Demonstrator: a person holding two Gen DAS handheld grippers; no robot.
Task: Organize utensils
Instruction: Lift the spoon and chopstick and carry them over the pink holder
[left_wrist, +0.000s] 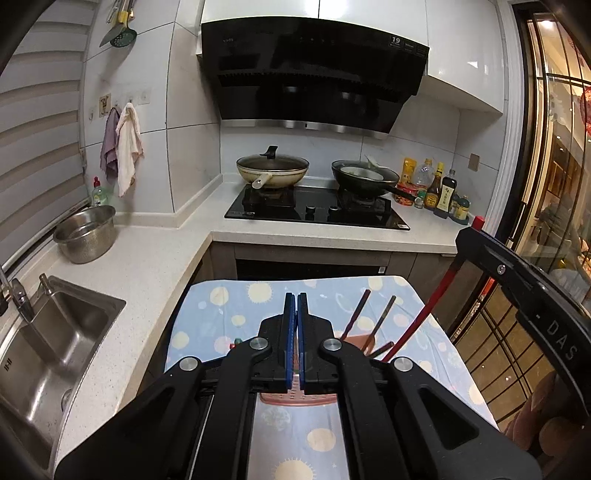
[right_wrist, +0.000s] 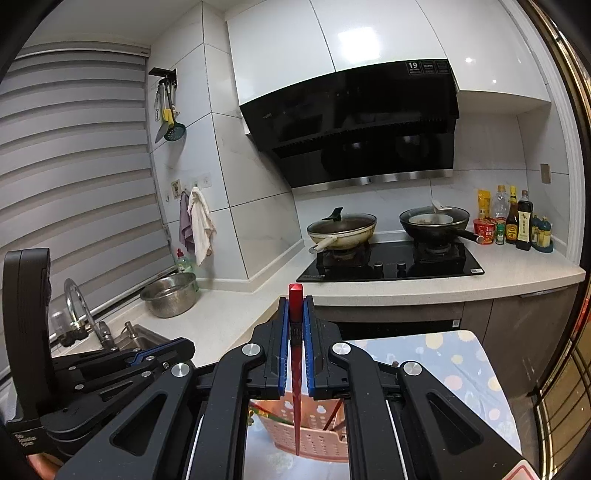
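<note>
A pink perforated utensil holder (right_wrist: 310, 439) stands on the small table with the sun-print cloth (left_wrist: 229, 306); it also shows in the left wrist view (left_wrist: 354, 341). Several dark chopsticks (left_wrist: 382, 317) stand in it. My right gripper (right_wrist: 295, 306) is shut on a red chopstick (right_wrist: 295, 369) held upright, its lower tip over the holder; the chopstick shows slanted in the left wrist view (left_wrist: 428, 314). My left gripper (left_wrist: 295, 299) is shut and empty, above the holder's left side.
An L-shaped counter (left_wrist: 147, 266) holds a sink (left_wrist: 48, 354), a steel colander bowl (left_wrist: 86, 232), a gas hob (left_wrist: 317, 210) with two pans, and sauce bottles (left_wrist: 439, 188). A glass door (left_wrist: 554, 184) is at the right.
</note>
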